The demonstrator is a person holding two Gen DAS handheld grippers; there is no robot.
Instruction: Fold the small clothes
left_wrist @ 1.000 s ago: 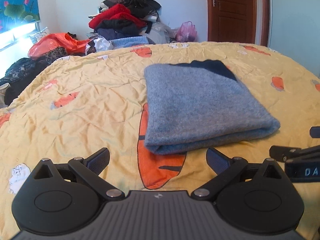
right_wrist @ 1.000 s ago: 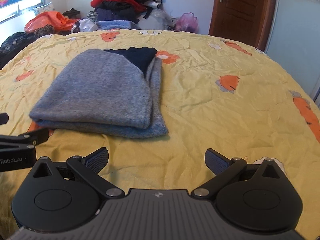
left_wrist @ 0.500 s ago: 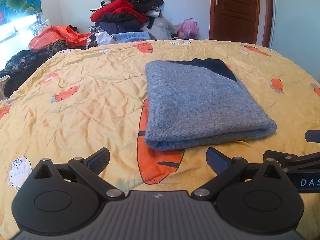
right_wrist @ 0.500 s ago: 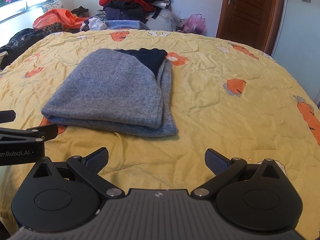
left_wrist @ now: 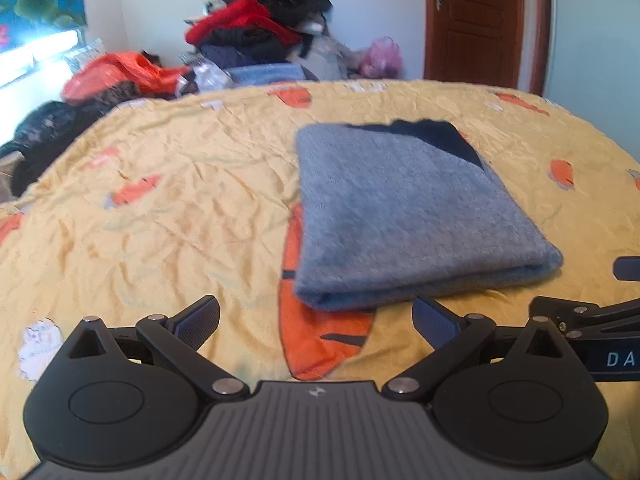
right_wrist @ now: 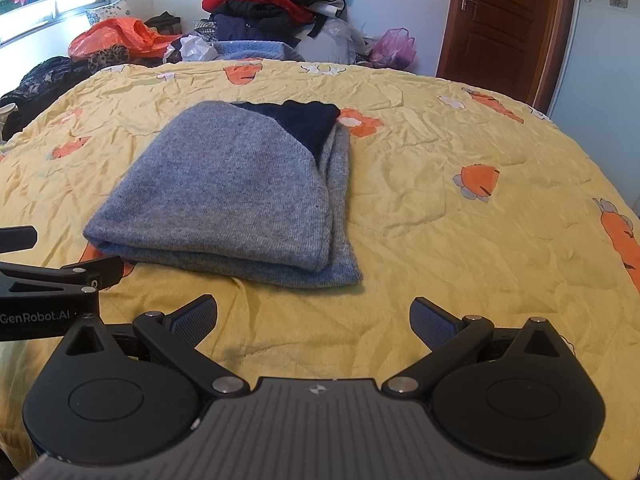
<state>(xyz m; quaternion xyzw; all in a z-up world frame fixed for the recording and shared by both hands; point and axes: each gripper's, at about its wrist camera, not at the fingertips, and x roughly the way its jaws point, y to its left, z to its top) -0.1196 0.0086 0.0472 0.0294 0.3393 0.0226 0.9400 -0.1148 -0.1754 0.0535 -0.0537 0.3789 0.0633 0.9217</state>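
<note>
I am looking across a bed covered by a wrinkled yellow quilt printed with orange carrots (right_wrist: 460, 152), with a heap of red, black and blue clothes (right_wrist: 272, 4) stacked against the white wall at the far side and a brown wooden door (right_wrist: 500, 24) at the far right. The folded grey knitted sweater with a dark navy panel (right_wrist: 236, 188) lies flat near the middle of the quilt, ahead of both my tools. Its long axis runs away from me toward the clothes heap, the navy part at the far end, the thick folded edge nearest me. Bare quilt surrounds it on every side, with wide free room to its right in the right wrist view and to its left in the left wrist view; the bed's rounded edge curves off far right.

My left gripper (left_wrist: 316, 322) has its fingers spread wide, holding nothing, just short of the sweater's near edge. My right gripper (right_wrist: 314, 320) is likewise spread and empty, above bare quilt near the sweater's near right corner.
</note>
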